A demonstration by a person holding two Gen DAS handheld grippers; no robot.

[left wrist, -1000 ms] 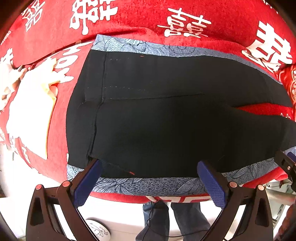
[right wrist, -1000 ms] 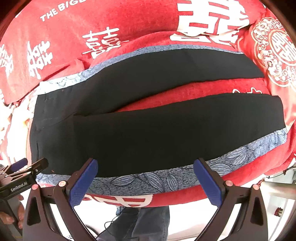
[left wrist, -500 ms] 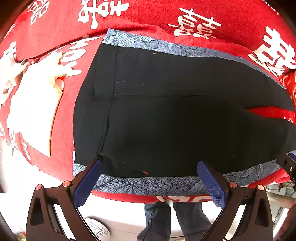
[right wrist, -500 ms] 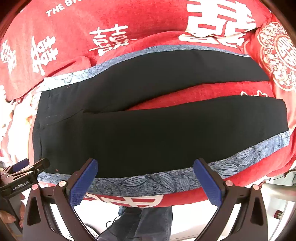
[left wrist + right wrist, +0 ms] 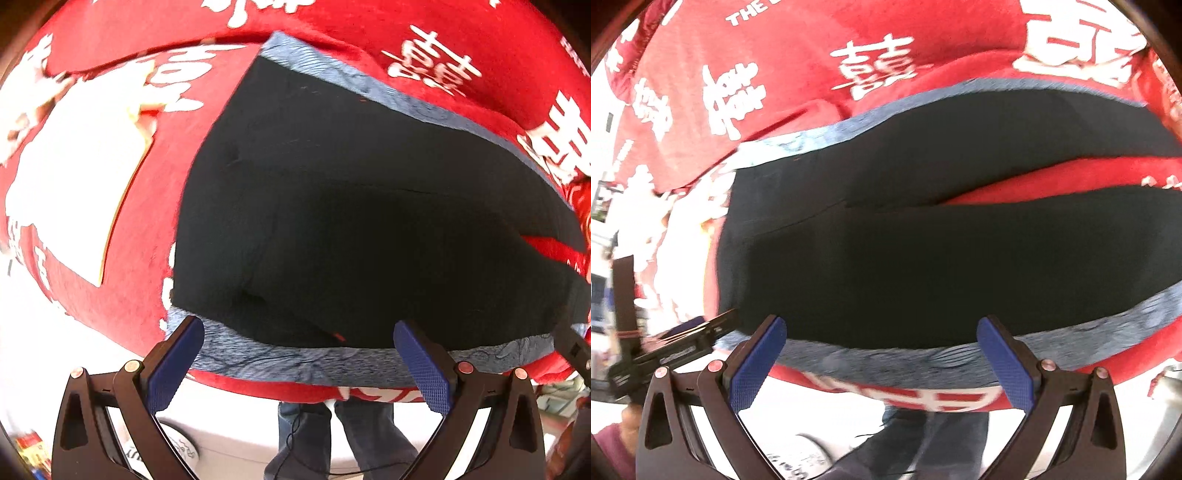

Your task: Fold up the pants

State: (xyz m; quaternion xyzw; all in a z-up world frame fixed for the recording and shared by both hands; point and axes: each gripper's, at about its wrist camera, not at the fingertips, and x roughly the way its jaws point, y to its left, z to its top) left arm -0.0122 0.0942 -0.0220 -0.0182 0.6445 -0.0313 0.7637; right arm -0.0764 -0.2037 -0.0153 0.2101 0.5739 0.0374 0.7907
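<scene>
Black pants [image 5: 369,221] with a blue patterned side stripe [image 5: 295,360] lie flat on a red blanket, waist end to the left, legs running right. My left gripper [image 5: 299,363] is open and empty, hovering over the near stripe at the waist end. The pants also show in the right wrist view [image 5: 942,266], the two legs parted by a wedge of red. My right gripper [image 5: 882,360] is open and empty over the near stripe [image 5: 886,363], further along the leg. The left gripper's body [image 5: 672,350] shows at the right view's left edge.
The red blanket [image 5: 129,258] with white characters covers the bed; its near edge [image 5: 295,387] drops off just below the pants. A white patch [image 5: 74,177] lies left of the waist. The person's jeans-clad legs [image 5: 343,435] stand below the edge.
Both grippers have shifted left along the pants and come closer; the views are now motion-blurred. The jaws stay open and the pants have not moved.
</scene>
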